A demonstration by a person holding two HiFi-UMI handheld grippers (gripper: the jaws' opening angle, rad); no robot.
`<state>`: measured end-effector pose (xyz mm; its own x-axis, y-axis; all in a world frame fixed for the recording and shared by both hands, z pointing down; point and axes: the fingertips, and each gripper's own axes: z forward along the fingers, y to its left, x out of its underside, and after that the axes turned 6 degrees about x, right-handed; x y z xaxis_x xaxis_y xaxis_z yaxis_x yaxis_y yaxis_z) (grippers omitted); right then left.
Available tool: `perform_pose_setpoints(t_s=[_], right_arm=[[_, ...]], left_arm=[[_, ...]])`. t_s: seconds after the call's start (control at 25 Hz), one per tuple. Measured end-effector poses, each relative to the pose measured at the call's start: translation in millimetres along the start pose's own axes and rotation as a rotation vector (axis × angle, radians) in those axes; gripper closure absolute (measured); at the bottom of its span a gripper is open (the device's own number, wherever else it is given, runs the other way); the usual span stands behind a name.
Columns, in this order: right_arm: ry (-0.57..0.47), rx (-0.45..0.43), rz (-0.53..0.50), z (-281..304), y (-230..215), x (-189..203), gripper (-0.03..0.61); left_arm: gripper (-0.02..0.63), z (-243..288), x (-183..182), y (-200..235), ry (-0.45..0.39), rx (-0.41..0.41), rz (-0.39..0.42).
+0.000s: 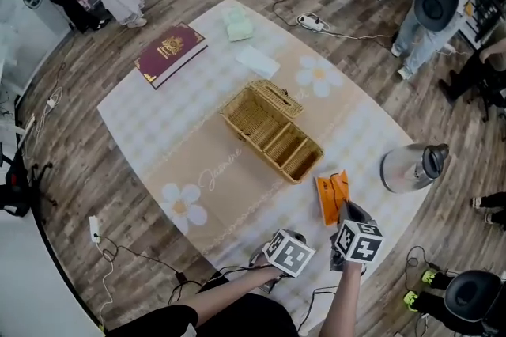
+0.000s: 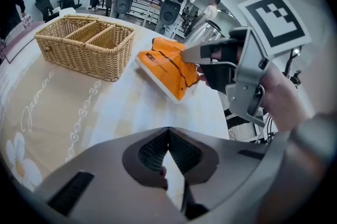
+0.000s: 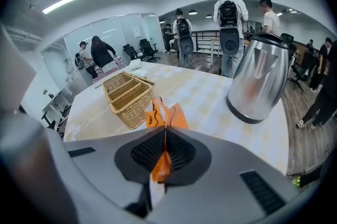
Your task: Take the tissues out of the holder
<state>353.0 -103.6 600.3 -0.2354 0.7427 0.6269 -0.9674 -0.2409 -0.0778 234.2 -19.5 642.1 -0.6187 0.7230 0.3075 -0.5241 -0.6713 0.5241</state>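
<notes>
The tissue pack (image 1: 332, 197), orange with dark print and a crumpled wrapper, is out of the basket (image 1: 273, 130), lying just beside its near corner on or low over the table (image 1: 158, 130), so the removal is judged done but for letting go. It is clamped by one thin edge between the closed jaws of the right gripper (image 3: 165, 152), probably because the soft wrapper is easily pinched there. The left gripper (image 2: 168, 136) is held back at the table's near edge, jaws together on nothing, out of the way.
</notes>
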Motion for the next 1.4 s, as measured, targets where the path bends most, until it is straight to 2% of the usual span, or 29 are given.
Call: perform_pose_setpoints(t_s=[0.24, 0.6, 0.88, 1.08, 1.4], right_arm=[[0.025, 0.007, -0.020, 28.2, 9.5, 0.0, 0.565], [0.043, 0.031, 0.002, 38.0, 8.1, -1.1, 0.564], [0.014, 0.014, 0.011, 36.2, 9.3, -1.6, 0.553], [-0.015, 0.007, -0.001, 30.5, 12.0, -5.0, 0.483], [-0.110, 0.025, -0.010, -7.1, 13.0, -19.8, 0.477]], left_arm=[[0.607, -6.2, 1.4, 26.0, -0.006, -0.015, -0.046], [0.607, -7.6, 0.2, 34.9, 0.007, -0.001, -0.055], [0.607, -3.7, 1.4, 35.0, 0.015, 0.004, -0.051], [0.607, -3.7, 7.5, 33.2, 0.022, 0.004, -0.053], [0.607, -5.2, 9.8, 29.9, 0.012, -0.003, -0.058]])
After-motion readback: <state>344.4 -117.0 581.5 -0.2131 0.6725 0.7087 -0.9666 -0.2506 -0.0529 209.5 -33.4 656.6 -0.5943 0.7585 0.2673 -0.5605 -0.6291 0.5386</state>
